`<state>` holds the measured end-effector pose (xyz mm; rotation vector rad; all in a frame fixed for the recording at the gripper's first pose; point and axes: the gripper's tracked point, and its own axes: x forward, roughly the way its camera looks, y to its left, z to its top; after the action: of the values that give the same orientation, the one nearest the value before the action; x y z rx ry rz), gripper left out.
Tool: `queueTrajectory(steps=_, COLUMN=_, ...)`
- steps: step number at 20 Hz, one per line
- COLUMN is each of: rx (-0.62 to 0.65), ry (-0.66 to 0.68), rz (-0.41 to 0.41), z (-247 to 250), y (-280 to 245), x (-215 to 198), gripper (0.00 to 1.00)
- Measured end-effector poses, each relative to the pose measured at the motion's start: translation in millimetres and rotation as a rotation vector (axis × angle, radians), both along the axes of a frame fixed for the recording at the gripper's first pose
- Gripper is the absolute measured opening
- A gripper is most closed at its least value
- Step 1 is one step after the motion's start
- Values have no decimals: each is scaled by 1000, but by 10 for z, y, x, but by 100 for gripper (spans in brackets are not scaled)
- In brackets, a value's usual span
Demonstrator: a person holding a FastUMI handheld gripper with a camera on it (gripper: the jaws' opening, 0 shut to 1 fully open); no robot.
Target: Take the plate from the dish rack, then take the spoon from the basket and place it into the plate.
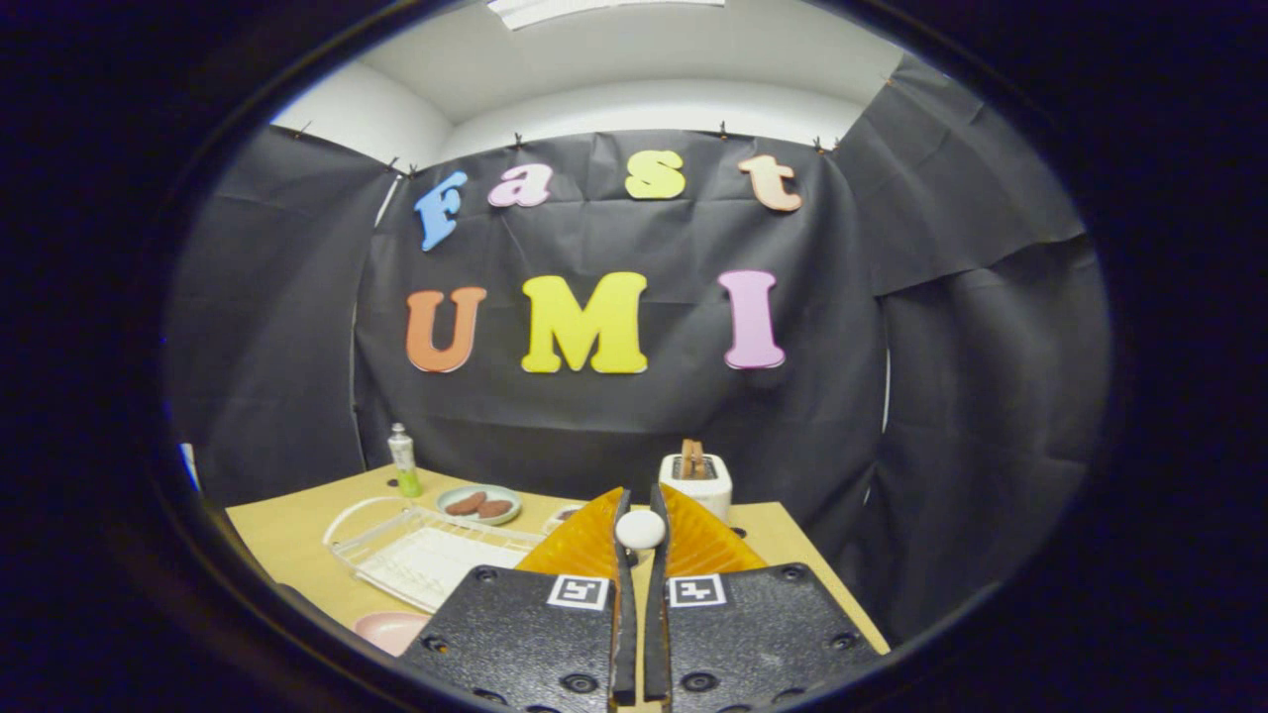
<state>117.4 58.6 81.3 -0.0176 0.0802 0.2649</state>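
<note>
The jaws (640, 515) pinch one white spoon (641, 529) tight. On the worktop (287, 540) sit one dish rack (421, 555), one pink plate (389, 630), one toaster (695, 479) and one bottle (403, 460).

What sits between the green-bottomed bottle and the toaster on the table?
In the gripper view, a small plate with two brown pieces lies between the bottle and the toaster. The gripper is shut on a white spoon.
</note>
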Motion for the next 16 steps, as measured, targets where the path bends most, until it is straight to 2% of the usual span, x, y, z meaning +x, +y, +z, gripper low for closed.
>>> queueTrajectory(steps=7, rx=29, ry=103, rz=255, z=-268, y=1007, x=-351, gripper=8)
queueTrajectory(steps=10, rx=57, ry=160, rz=361, z=-431, y=1252, x=-435, gripper=8)
queueTrajectory(steps=16, rx=28, ry=222, rz=549, z=-862, y=1568, x=-635, gripper=8)
